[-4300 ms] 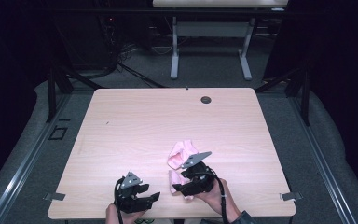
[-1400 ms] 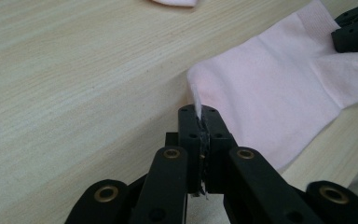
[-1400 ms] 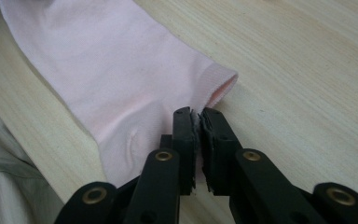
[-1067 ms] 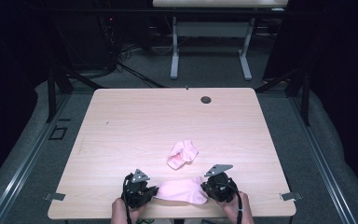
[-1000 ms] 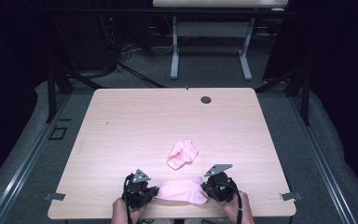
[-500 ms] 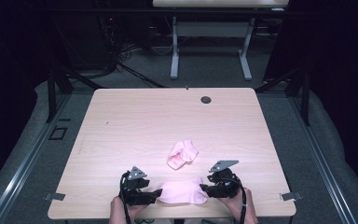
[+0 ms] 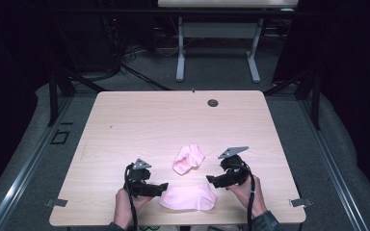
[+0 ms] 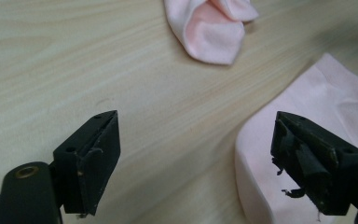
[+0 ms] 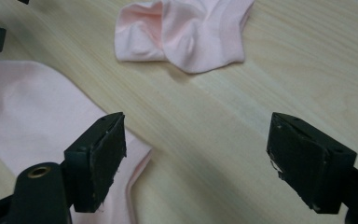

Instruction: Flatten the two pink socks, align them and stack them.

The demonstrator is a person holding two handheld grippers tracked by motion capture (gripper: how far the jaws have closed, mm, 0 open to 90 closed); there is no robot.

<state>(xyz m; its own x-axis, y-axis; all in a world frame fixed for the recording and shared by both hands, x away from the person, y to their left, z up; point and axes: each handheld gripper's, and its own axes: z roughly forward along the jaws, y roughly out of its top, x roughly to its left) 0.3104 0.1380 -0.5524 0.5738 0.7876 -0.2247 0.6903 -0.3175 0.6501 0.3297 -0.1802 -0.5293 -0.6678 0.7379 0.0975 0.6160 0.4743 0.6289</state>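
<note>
A flat pink sock (image 7: 189,197) lies spread out near the table's front edge, between my two grippers. A second, crumpled pink sock (image 7: 189,159) sits just behind it. My left gripper (image 7: 161,187) points right at the flat sock's left end. Its jaws have just been opening and stand wide over bare wood, and the sock's edge (image 8: 326,88) lies by the right jaw. My right gripper (image 7: 211,181) points left at the other end. It too has just been opening, with the flat sock (image 9: 32,107) under its left jaw and nothing pinched. The crumpled sock (image 9: 186,32) lies ahead.
The wooden table (image 7: 139,125) has a dark cable grommet (image 7: 213,102) near its far edge. Beyond it stands another table's white frame (image 7: 180,53) on grey carpet. Metal brackets (image 7: 296,202) sit at the front corners.
Both grippers held the flat sock's ends stretched between them. They have since opened, let go and drawn slightly apart and up. The sock now rests flat on the table.
</note>
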